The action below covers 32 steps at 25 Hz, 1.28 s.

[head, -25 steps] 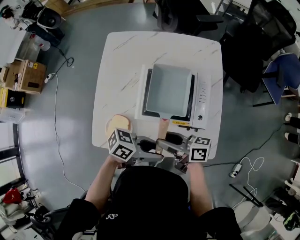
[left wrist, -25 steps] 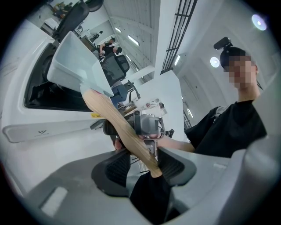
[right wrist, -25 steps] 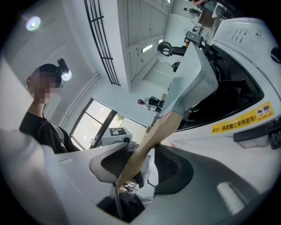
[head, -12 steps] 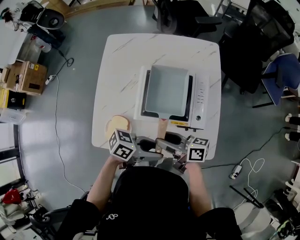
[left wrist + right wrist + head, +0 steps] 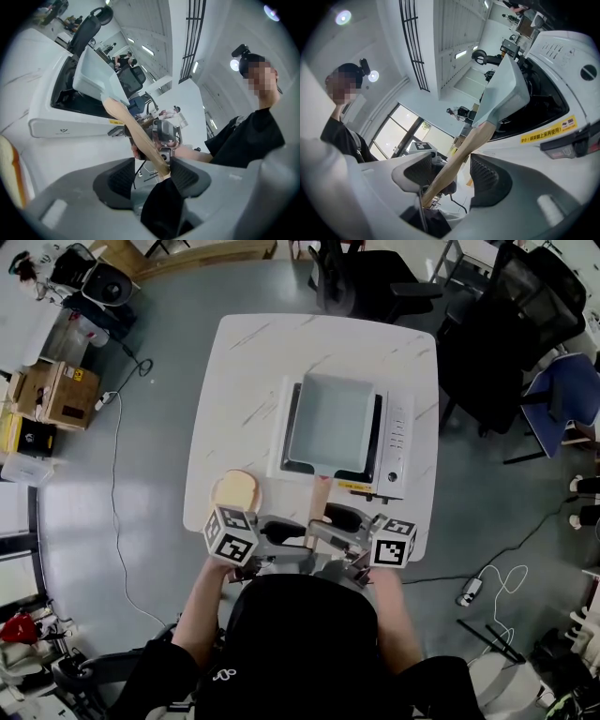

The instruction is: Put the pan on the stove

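Observation:
The pale grey square pan (image 5: 333,423) sits on the white stove (image 5: 400,442), its wooden handle (image 5: 320,501) pointing toward me. My left gripper (image 5: 286,532) and right gripper (image 5: 339,521) flank the handle's end from either side. In the left gripper view the handle (image 5: 136,136) runs between the pads of the left gripper (image 5: 150,176), close to the right pad with a gap on the left. In the right gripper view the handle (image 5: 459,157) passes between the right gripper's (image 5: 450,176) pads with gaps both sides. Both sets of jaws are opening.
A slice of bread (image 5: 236,489) lies on the white marble table (image 5: 244,371) left of the handle, near the front edge. The stove's control strip (image 5: 397,432) runs along its right side. Office chairs (image 5: 497,324) stand beyond the table's far and right sides.
Both grippers' jaws have spread apart around the pan handle. The left gripper has shifted slightly left and toward me. The pan stays on the stove.

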Motion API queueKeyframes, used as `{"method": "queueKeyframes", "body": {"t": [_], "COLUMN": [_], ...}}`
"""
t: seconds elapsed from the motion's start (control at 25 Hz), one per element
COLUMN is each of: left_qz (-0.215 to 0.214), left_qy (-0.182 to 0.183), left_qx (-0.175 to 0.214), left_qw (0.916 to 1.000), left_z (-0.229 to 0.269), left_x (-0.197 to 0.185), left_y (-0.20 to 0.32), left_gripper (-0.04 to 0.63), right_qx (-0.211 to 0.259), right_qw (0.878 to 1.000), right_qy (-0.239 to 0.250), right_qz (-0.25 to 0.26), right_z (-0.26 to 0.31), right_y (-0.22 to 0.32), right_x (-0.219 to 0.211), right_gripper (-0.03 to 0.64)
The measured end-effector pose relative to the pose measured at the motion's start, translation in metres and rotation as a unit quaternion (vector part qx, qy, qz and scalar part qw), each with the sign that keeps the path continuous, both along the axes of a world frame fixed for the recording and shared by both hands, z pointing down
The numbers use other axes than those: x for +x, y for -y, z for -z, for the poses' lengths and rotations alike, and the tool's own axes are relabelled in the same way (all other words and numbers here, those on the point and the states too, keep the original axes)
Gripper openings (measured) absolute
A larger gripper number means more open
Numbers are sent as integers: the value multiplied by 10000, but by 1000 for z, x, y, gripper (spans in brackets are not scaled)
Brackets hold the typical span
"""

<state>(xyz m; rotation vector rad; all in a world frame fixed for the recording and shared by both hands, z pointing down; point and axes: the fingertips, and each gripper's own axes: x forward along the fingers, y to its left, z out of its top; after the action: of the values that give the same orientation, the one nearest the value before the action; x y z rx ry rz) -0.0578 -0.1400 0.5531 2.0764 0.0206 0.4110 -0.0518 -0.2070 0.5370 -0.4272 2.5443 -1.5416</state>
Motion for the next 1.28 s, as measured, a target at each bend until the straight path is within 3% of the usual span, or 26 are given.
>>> {"method": "queueKeyframes", "body": {"t": [0.24,0.44,0.64,0.8,0.92,1.28], "left_qz": [451,1195,2001,2359,2583,3186], "left_qy": [191,471,396,393,346,414], "left_qx": [141,802,1576,2142,2437,3120], "left_qw": [9987,9885,9662,9470,9342,8941], "left_z": [2,13,41,62,76,106], "left_x": [-19,-36,-40,-31,-21,2], "left_y": [-3,15,38,44,43,28], "left_gripper": [227,227,225,225,222,100], "right_qx": [-15,224,658,1000,1167,1765], "right_qw": [9994,9963,9910,9852,9828,9696], "right_qy": [-156,-527,-797,-1005,-1071,-1324], "right_qz": [-311,-647,-847,-969,-944,-1058], "right_z": [1,4,20,33,41,65], "right_y": [0,2,2,-3,-11,-34], "right_x": [21,43,56,64,69,89], "right_gripper": [259,236,228,141,126,69]}}
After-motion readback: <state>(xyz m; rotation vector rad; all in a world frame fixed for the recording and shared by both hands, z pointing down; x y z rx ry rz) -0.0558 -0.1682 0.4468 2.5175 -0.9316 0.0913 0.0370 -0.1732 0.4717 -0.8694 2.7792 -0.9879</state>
